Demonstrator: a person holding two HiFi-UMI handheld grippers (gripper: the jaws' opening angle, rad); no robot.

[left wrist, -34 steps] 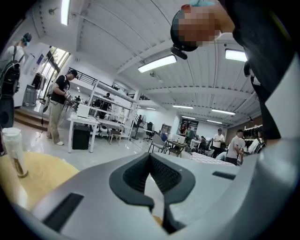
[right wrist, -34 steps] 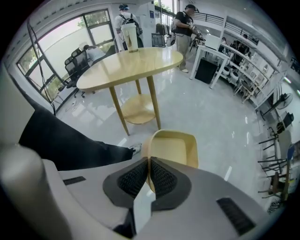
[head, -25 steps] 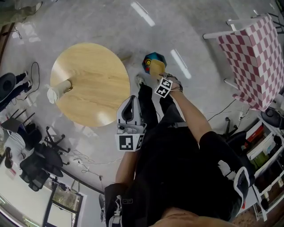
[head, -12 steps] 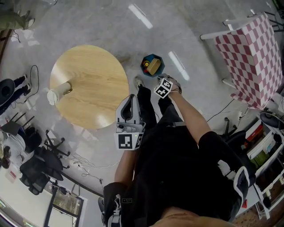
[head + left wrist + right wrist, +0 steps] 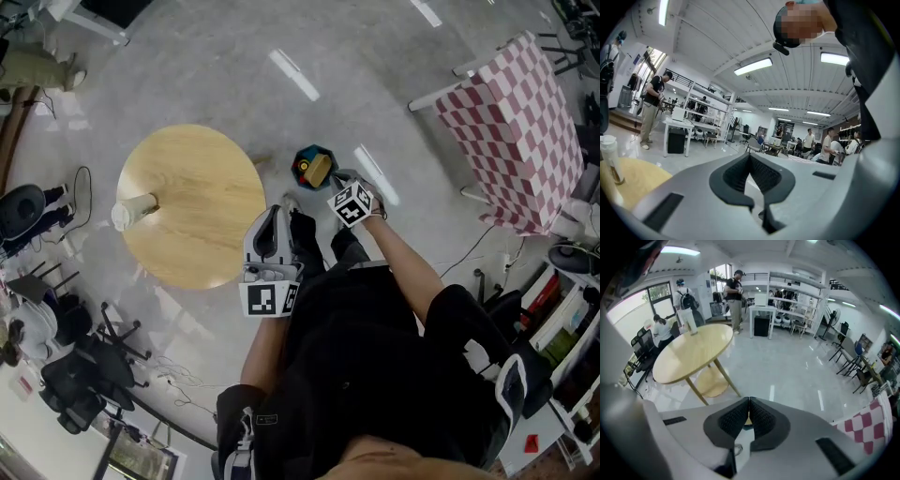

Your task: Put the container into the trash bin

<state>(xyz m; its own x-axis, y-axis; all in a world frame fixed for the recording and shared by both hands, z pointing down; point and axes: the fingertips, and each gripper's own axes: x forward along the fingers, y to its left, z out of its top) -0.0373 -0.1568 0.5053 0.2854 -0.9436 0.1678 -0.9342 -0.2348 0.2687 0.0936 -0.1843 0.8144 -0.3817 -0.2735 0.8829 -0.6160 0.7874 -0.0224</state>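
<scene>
A dark blue trash bin (image 5: 302, 157) stands on the floor beside the round wooden table (image 5: 202, 234). A tan container (image 5: 320, 171) lies inside it. My right gripper (image 5: 339, 182) hangs just right of the bin and above it, pointing steeply down; its jaws are shut with nothing between them (image 5: 749, 401). My left gripper (image 5: 273, 214) is held level near the person's body, over the table's near edge, also shut and empty (image 5: 750, 157). A pale cup (image 5: 134, 209) stands on the table's left side.
A table with a red-and-white checked cloth (image 5: 511, 131) stands to the right. Black office chairs (image 5: 80, 361) crowd the lower left. Shelving (image 5: 562, 328) is at the right edge. People (image 5: 651, 108) stand farther off in the room. The person's shoes (image 5: 295, 192) are next to the bin.
The container left my right gripper and now lies in the bin. That gripper's jaws closed and it rose away from the bin. My left gripper lifted slightly.
</scene>
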